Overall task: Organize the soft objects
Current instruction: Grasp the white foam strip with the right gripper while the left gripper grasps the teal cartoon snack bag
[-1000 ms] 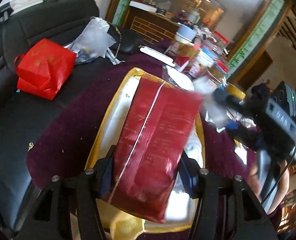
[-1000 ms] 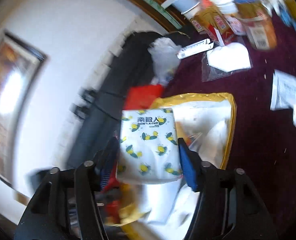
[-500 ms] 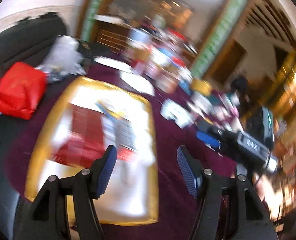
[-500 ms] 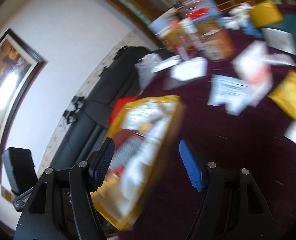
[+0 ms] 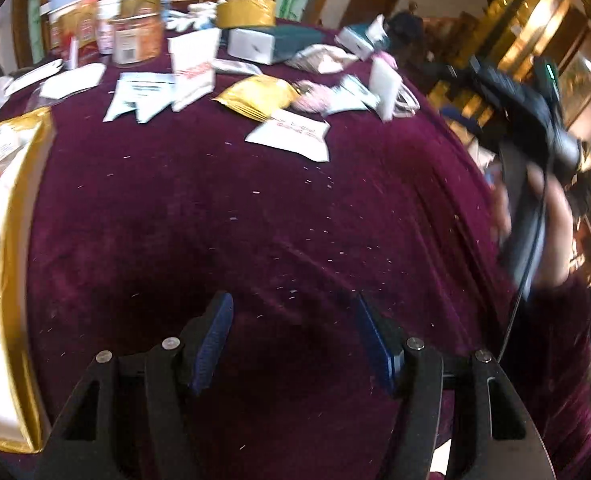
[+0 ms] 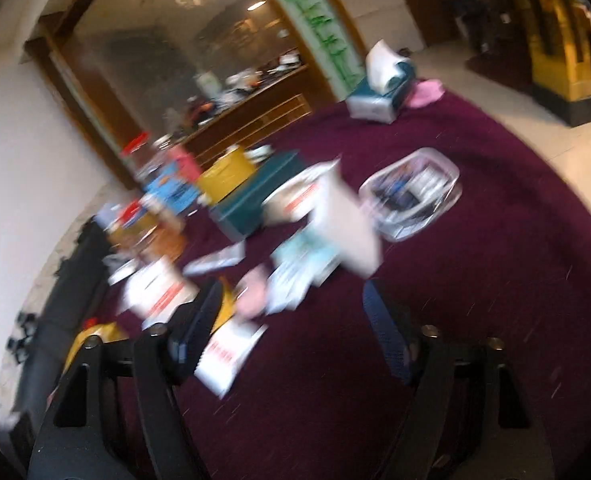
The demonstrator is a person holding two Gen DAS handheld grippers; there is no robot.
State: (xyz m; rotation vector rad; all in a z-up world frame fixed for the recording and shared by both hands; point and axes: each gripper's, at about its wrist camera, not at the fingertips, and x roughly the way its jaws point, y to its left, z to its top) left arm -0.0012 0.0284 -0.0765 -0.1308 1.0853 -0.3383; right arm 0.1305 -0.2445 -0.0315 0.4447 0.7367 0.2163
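Left wrist view: soft packets lie scattered across the far side of the maroon tablecloth [image 5: 255, 220], among them a gold pouch [image 5: 257, 96] and a white packet with red print [image 5: 291, 134], well ahead of the left gripper [image 5: 293, 340], which is spread wide and empty. The gold-rimmed tray [image 5: 13, 280] sits at the left edge (contents blurred). The right gripper [image 6: 295, 332] is also spread with nothing between its fingers; a white packet [image 6: 229, 350] lies just beyond its left finger.

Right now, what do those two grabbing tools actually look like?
Each gripper, left and right, is a black frame with silver screws and two blue ribbed pads. The other tool's black body trails a thin cable beside a maroon sleeve.
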